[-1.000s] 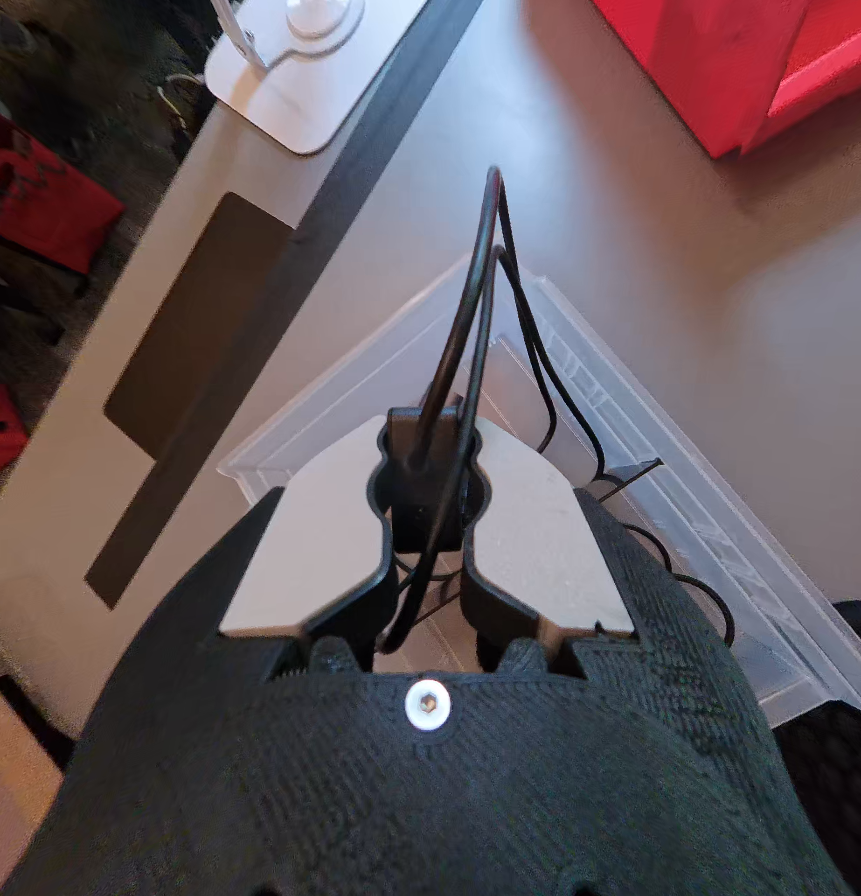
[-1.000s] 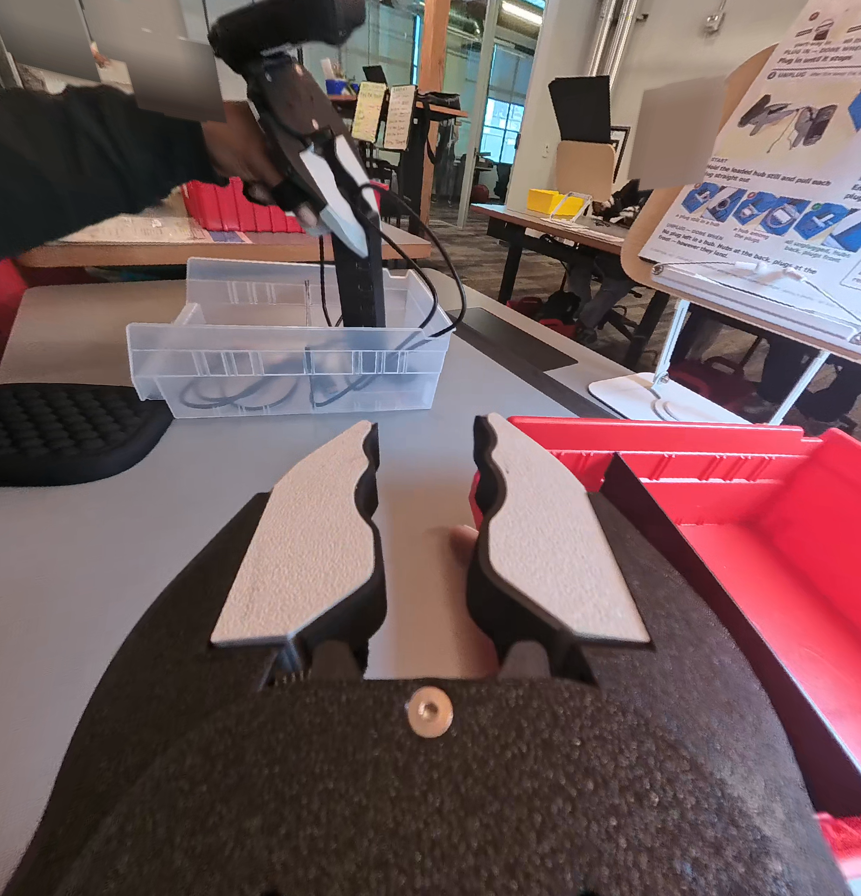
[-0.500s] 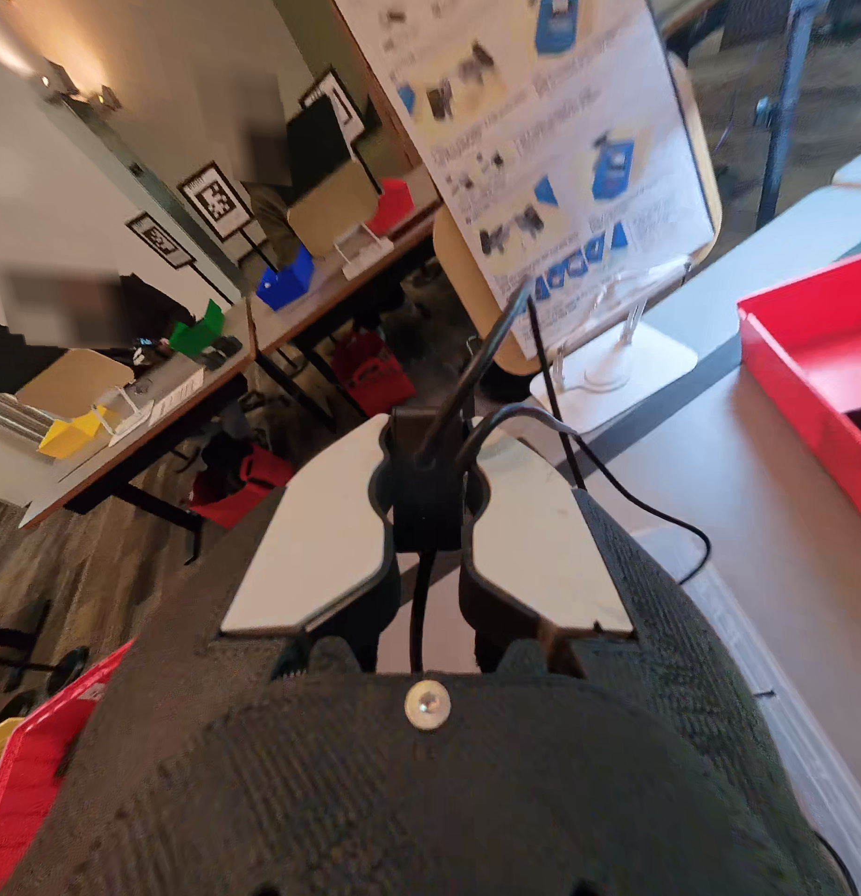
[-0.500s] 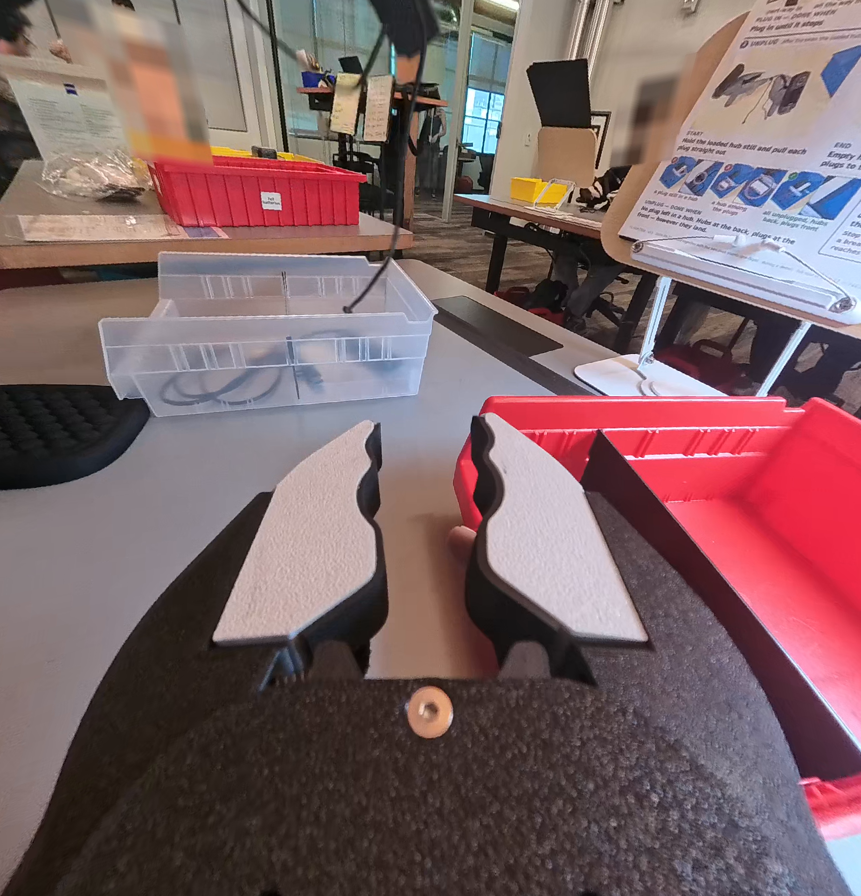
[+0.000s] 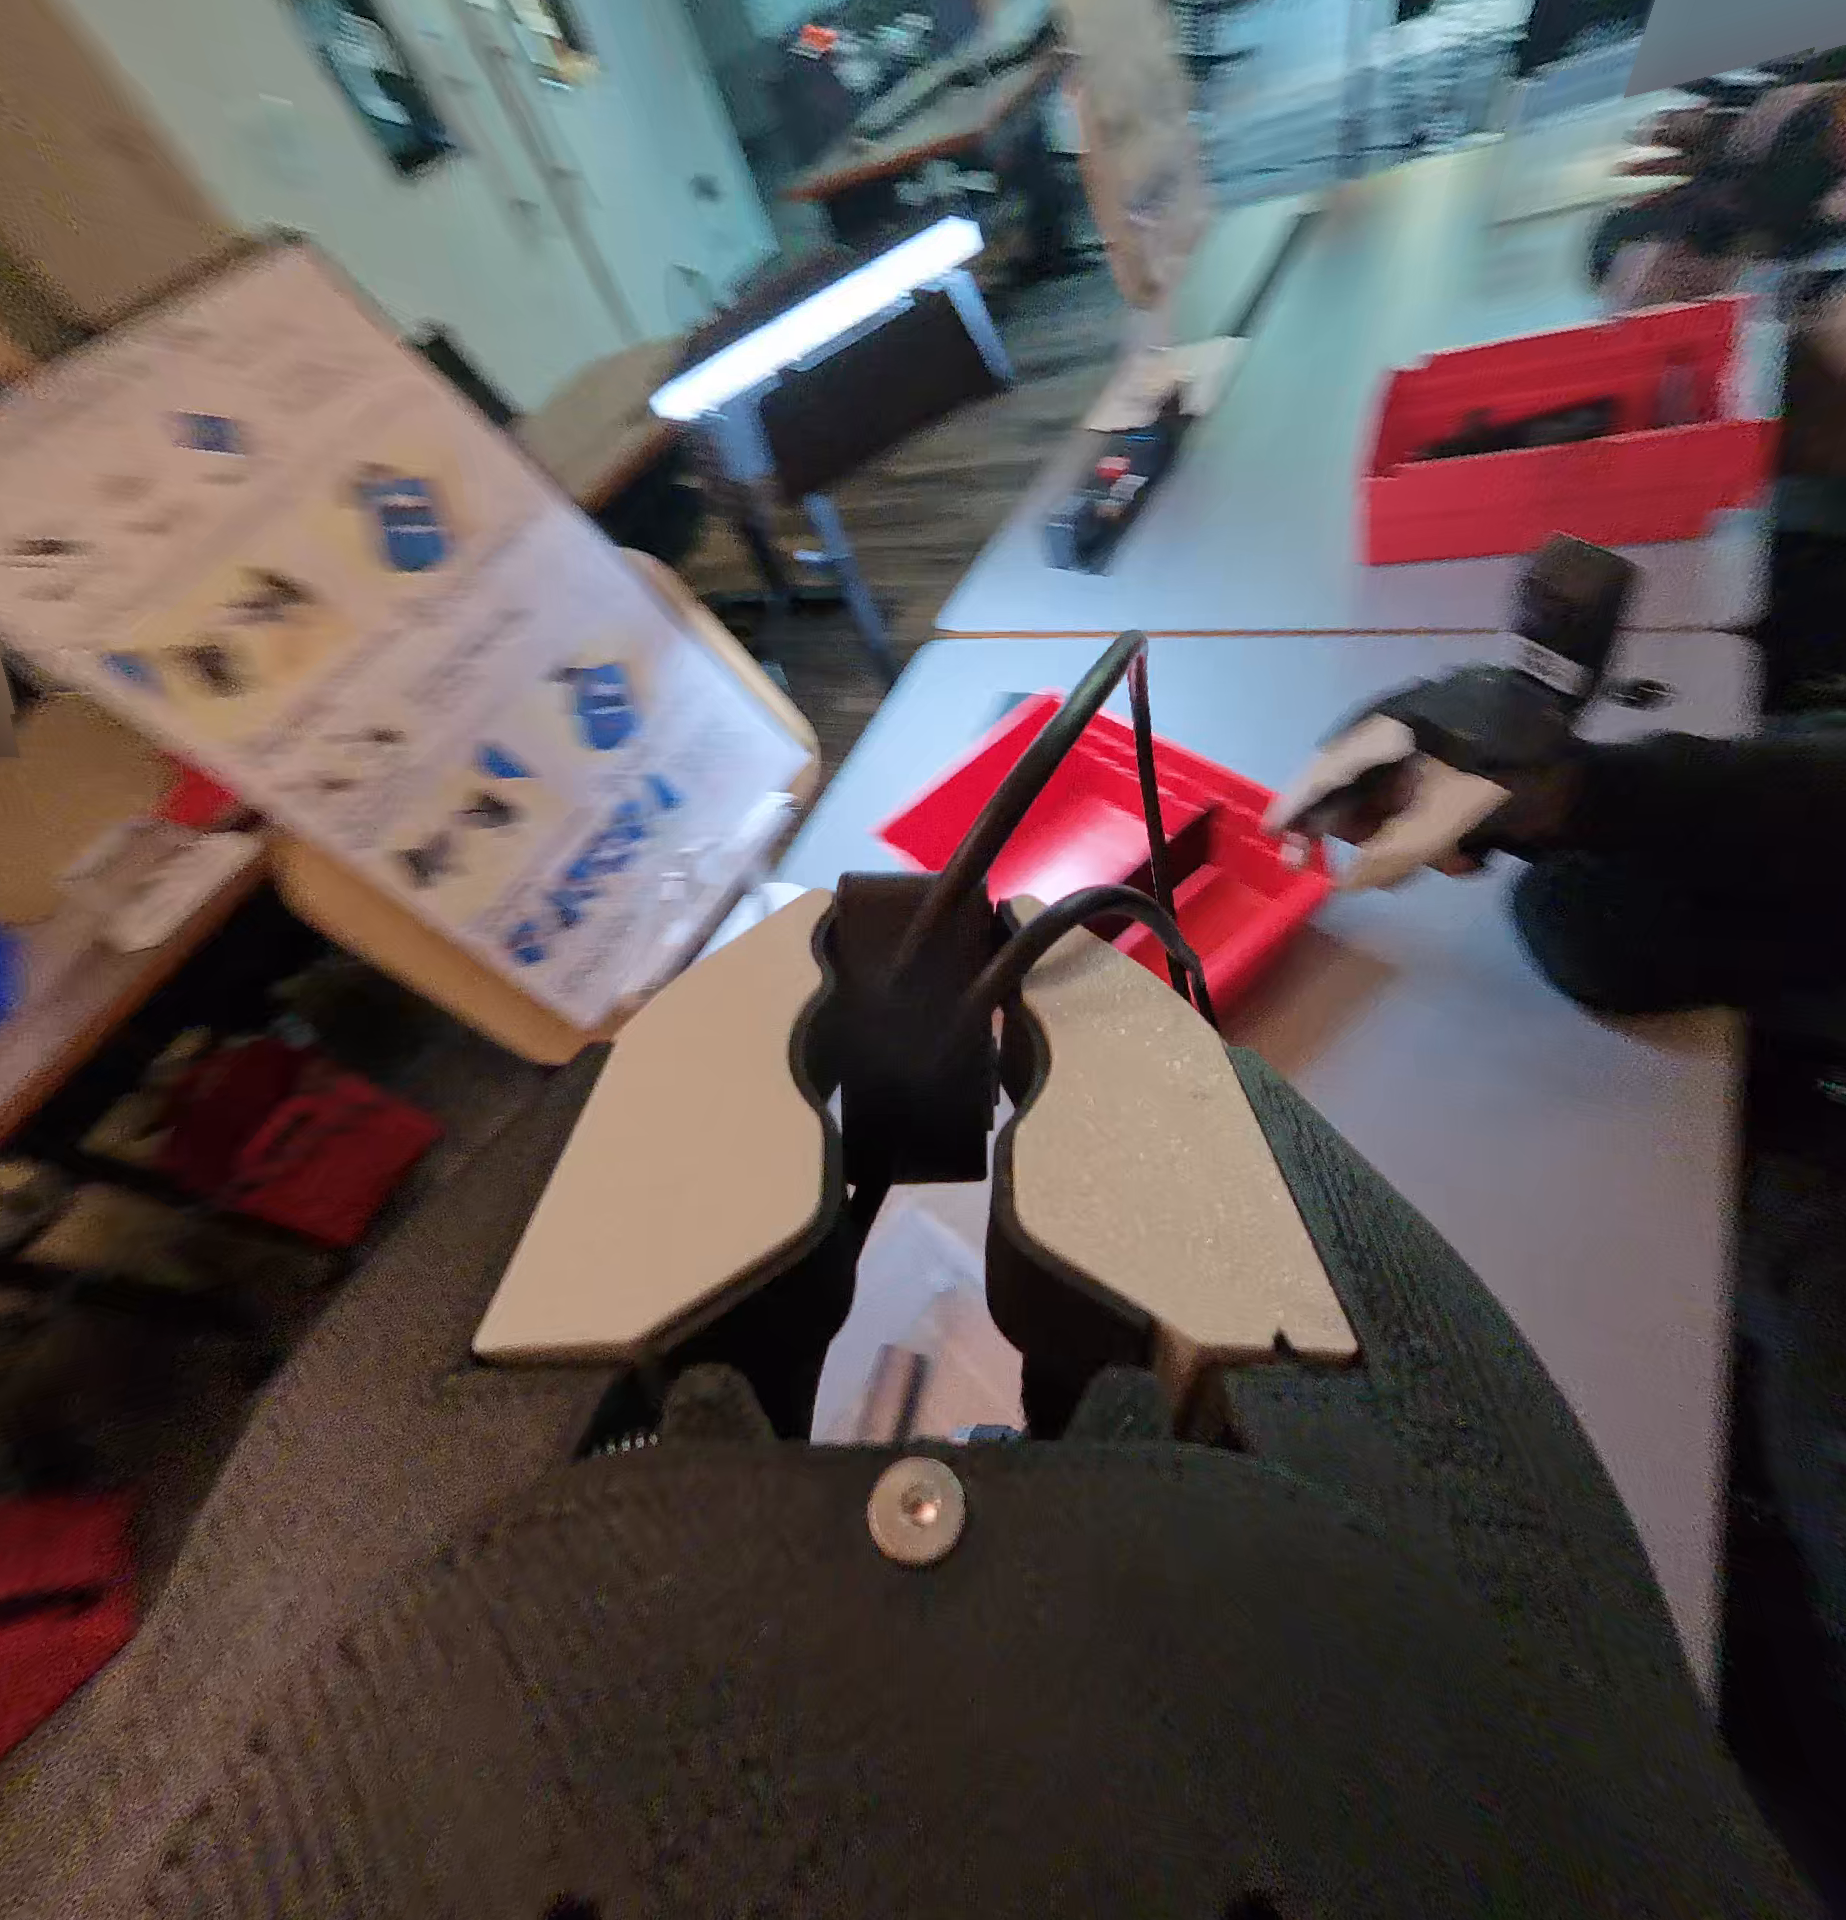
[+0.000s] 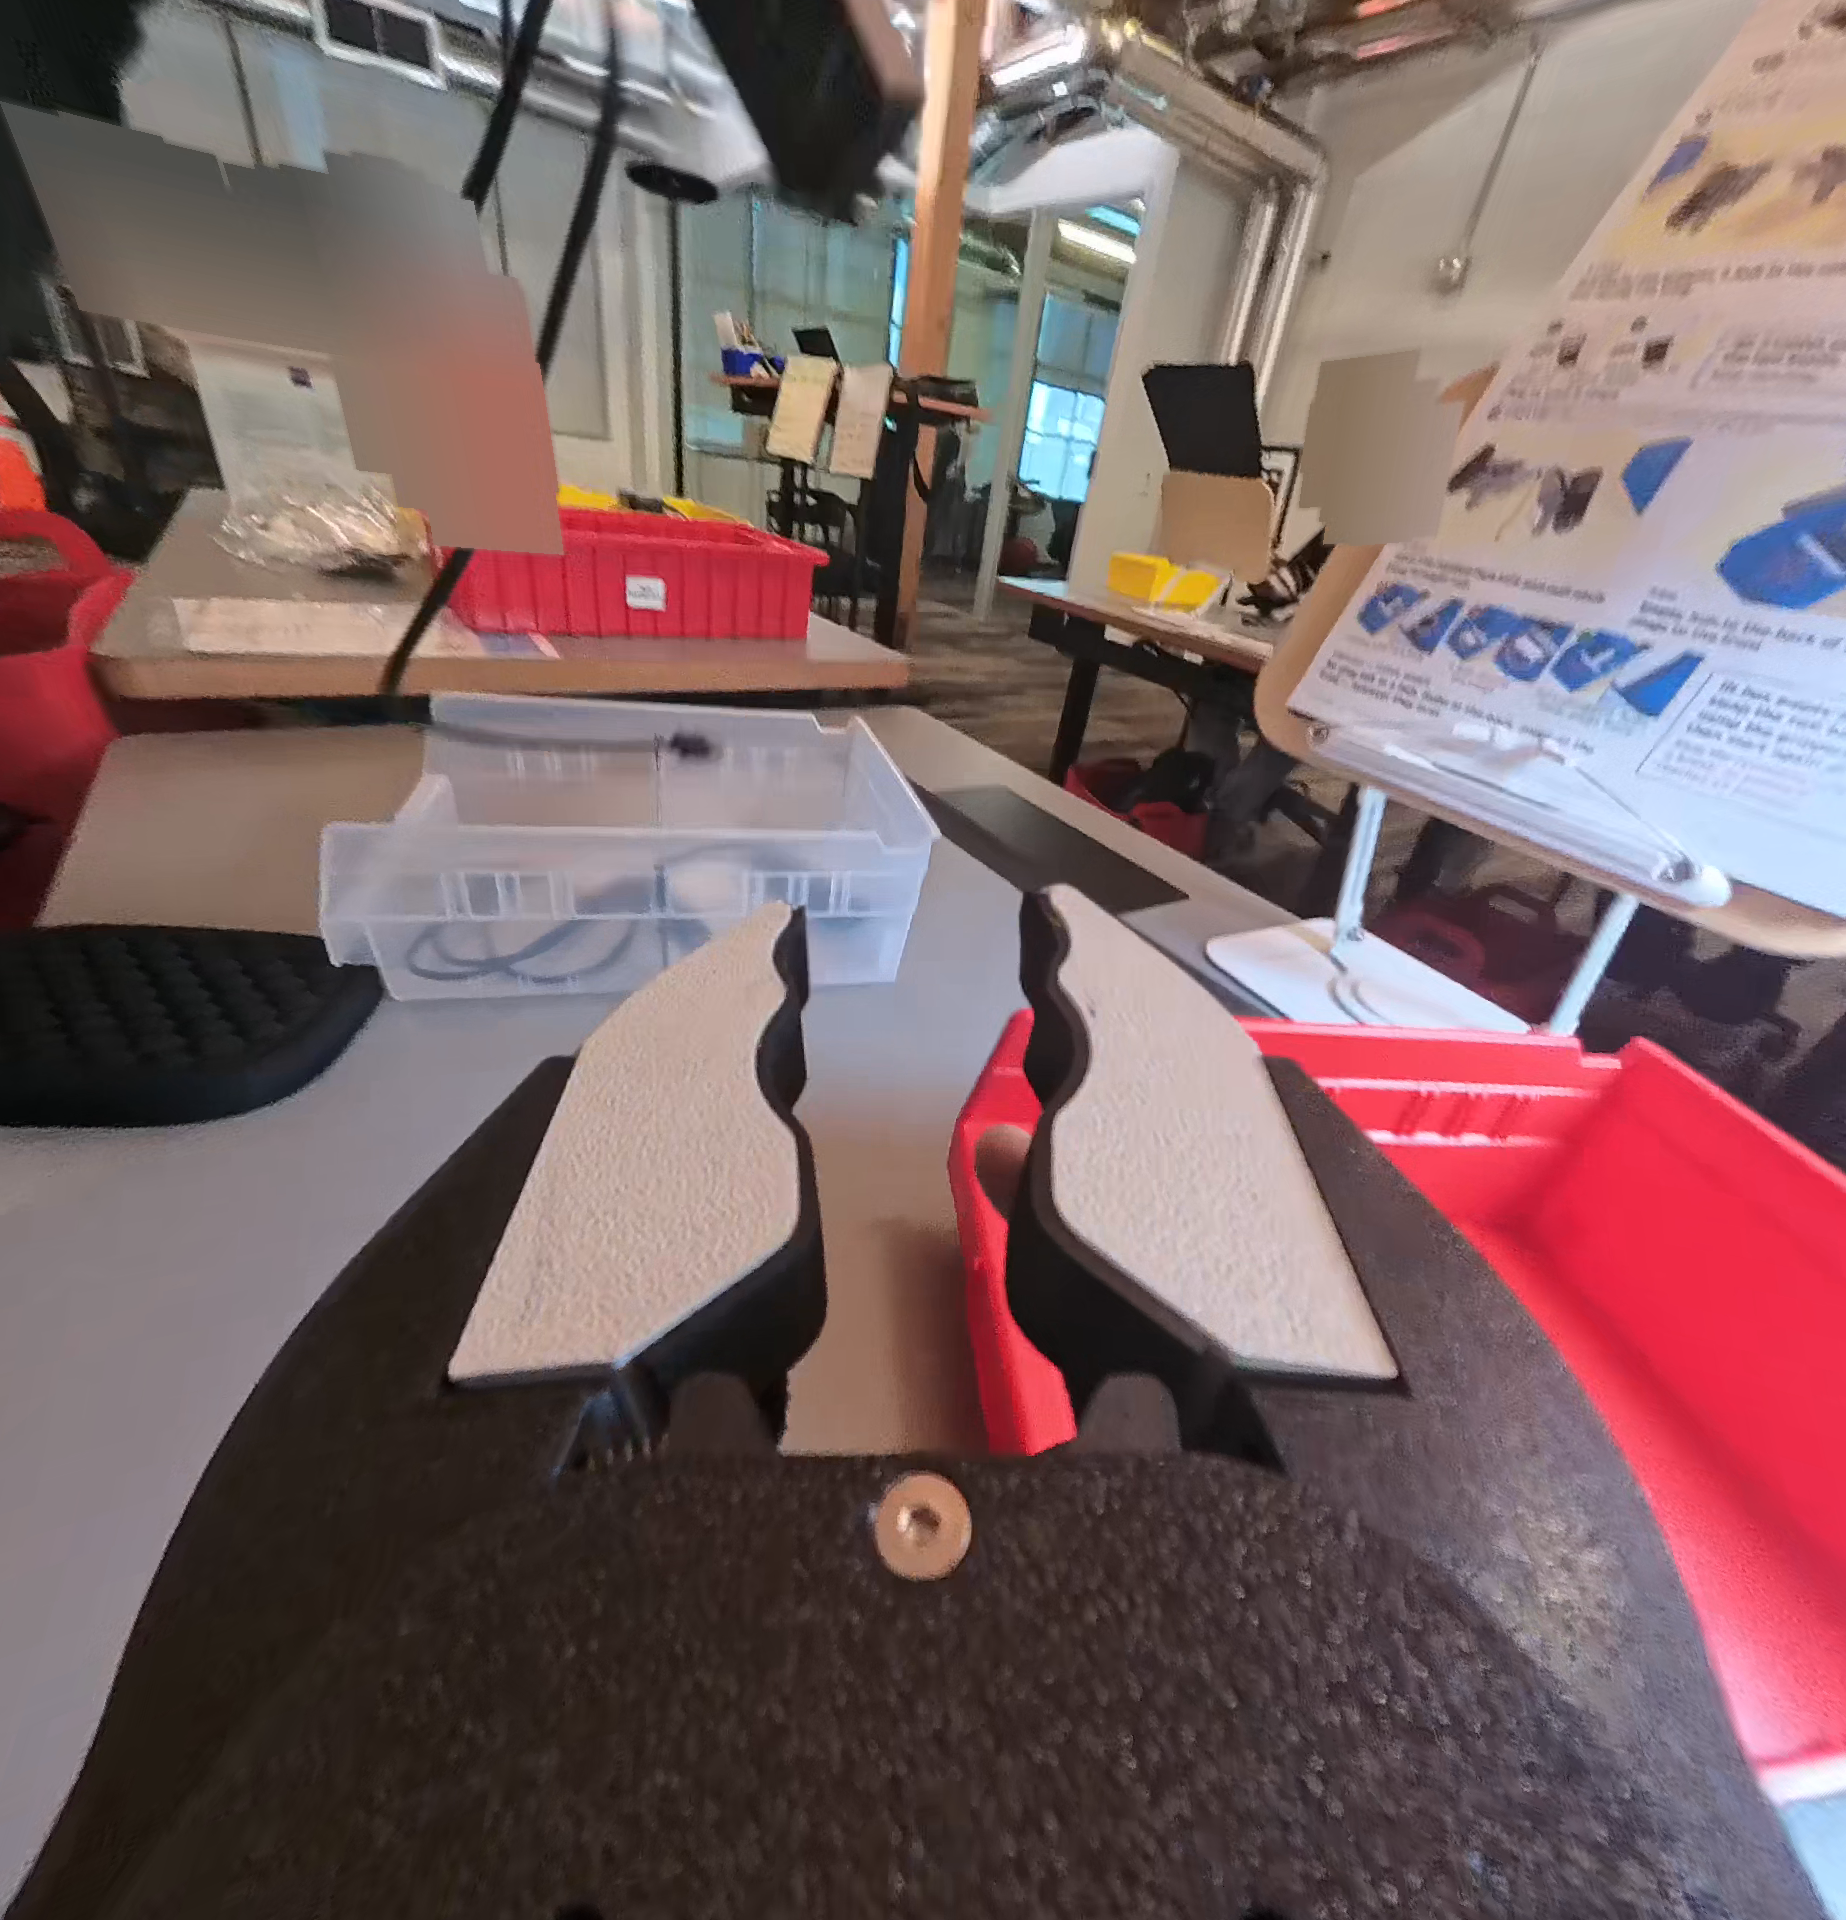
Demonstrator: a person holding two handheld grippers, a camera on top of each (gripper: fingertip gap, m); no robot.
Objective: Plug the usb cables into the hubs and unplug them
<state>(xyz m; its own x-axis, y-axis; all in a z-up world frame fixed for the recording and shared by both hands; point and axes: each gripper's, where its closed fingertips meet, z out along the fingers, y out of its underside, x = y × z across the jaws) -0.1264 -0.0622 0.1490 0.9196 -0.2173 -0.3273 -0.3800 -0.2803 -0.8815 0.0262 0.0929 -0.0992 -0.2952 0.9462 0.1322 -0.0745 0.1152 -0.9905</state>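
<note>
Left tool (image 5: 914,997) clamps the black rectangular USB hub (image 5: 914,1049) high above the grey bench (image 5: 1470,1091), thin black cables (image 5: 1002,790) trailing; right tool (image 6: 908,997) gapes empty by the red plastic bin (image 6: 1625,1195). Dangling cables could snag and yank loose.

One hub (image 5: 914,1049); two cables (image 5: 1012,790)

instruction sheet (image 6: 1646,582): printed text, perhaps too blurred | red bin label (image 6: 646,593): illegible
</note>
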